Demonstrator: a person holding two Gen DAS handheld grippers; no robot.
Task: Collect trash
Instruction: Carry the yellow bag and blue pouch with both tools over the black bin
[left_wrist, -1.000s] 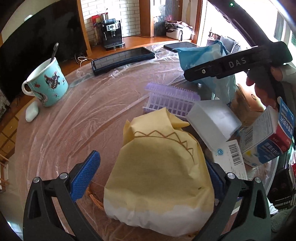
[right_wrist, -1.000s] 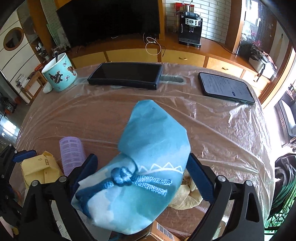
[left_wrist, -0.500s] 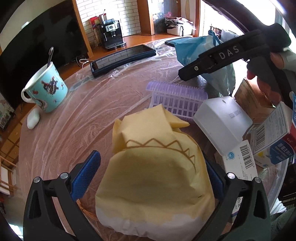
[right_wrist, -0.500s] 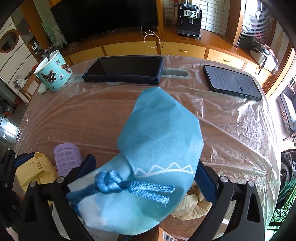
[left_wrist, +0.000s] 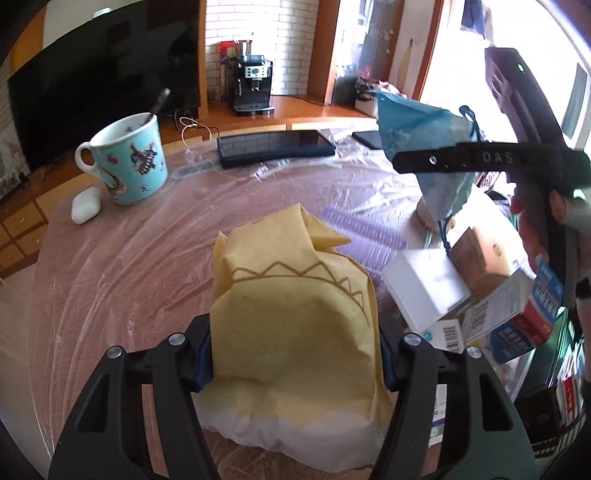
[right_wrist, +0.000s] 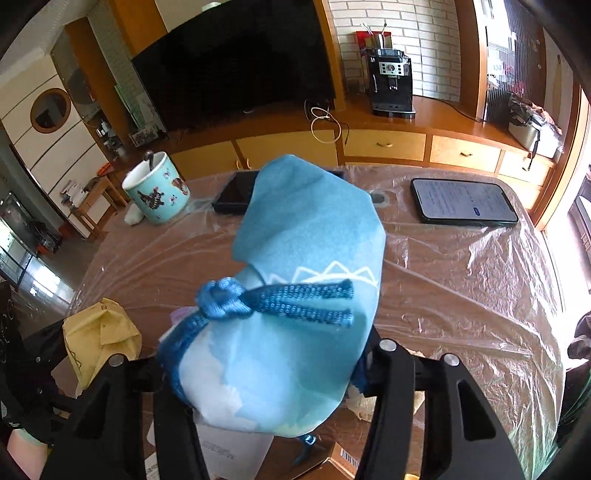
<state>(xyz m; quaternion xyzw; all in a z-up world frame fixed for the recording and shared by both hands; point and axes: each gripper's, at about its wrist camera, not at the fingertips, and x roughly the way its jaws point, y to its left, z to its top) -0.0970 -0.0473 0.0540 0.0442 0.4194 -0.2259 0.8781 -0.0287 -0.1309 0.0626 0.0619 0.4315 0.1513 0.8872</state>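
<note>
My left gripper (left_wrist: 295, 358) is shut on a yellow paper bag (left_wrist: 295, 325) with a brown zigzag line and holds it over the plastic-covered table (left_wrist: 129, 266). My right gripper (right_wrist: 269, 373) is shut on a blue paper bag (right_wrist: 295, 295) with a knotted blue cord, lifted above the table. The blue bag also shows in the left wrist view (left_wrist: 417, 122), and the yellow bag shows in the right wrist view (right_wrist: 99, 332). A heap of trash lies at the table's right edge: a white box (left_wrist: 424, 288), a brown box (left_wrist: 480, 258), a blue-and-white carton (left_wrist: 517, 321).
A turquoise mug (left_wrist: 129, 162) with a spoon and a white earbud case (left_wrist: 85, 205) stand at the left. A dark tray (left_wrist: 273, 146) and a phone (right_wrist: 463, 201) lie at the far side. A purple ribbed piece (left_wrist: 369, 236) lies behind the yellow bag.
Both grippers have closed on their bags and lifted them. The left gripper's jaws, wide before, now pinch the yellow bag. The blue bag has risen higher above the table.
</note>
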